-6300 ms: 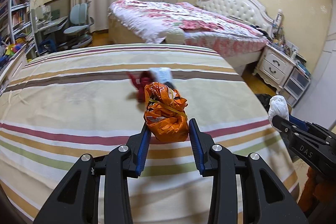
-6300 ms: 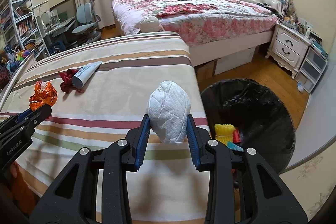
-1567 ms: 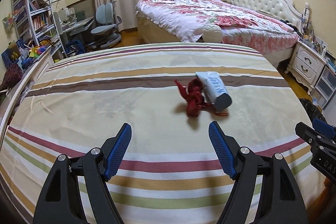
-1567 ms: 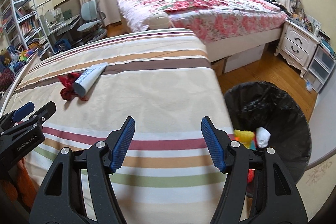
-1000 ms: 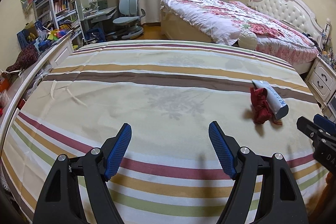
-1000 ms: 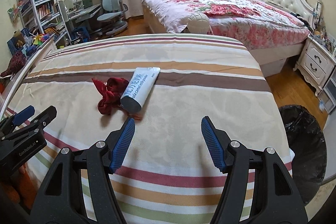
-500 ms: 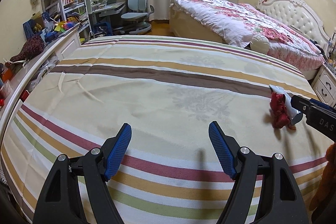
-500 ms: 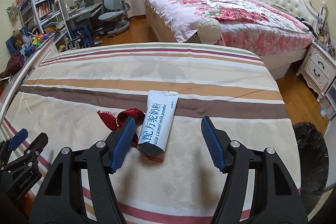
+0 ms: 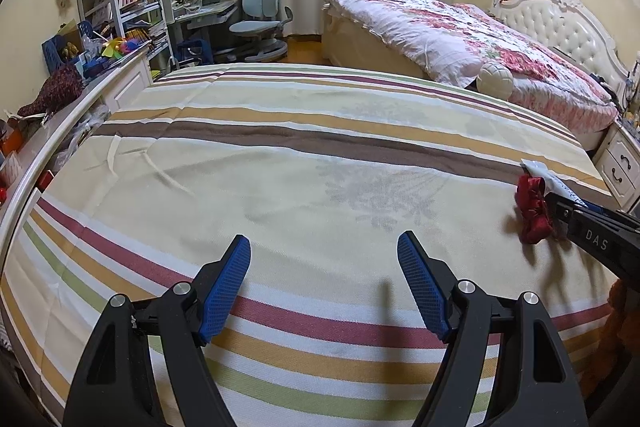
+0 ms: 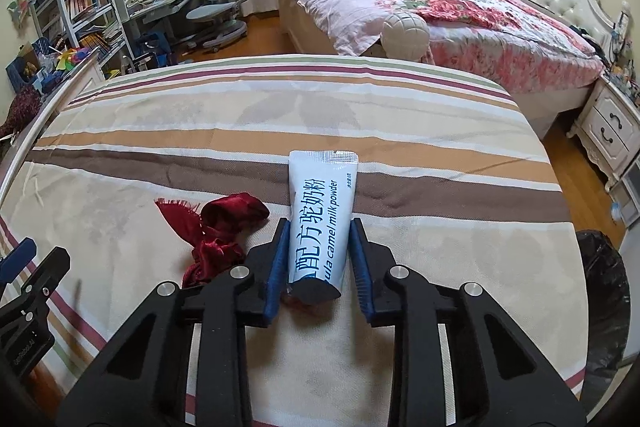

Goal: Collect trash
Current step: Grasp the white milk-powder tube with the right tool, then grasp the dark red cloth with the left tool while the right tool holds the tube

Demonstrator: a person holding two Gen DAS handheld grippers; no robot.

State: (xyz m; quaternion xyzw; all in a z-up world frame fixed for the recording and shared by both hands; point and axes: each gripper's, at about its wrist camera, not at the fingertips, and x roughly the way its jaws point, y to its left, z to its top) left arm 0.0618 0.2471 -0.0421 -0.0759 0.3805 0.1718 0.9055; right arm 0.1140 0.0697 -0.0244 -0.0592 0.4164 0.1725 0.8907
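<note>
With the right gripper (image 10: pixel 318 261), whose jaws have just been closing, pinching the milk powder sachet (image 10: pixel 320 223) near the striped bedspread's (image 10: pixel 440 247) right edge, lift straight up clear of the red cloth scrap (image 10: pixel 216 231), keeping the spread left gripper (image 9: pixel 324 291) idle.

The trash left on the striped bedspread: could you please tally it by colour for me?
White: 1, the milk powder sachet, with the right tongs shut on it.
Red: 1, the crumpled red fabric scrap beside it.
Total: 2.
</note>
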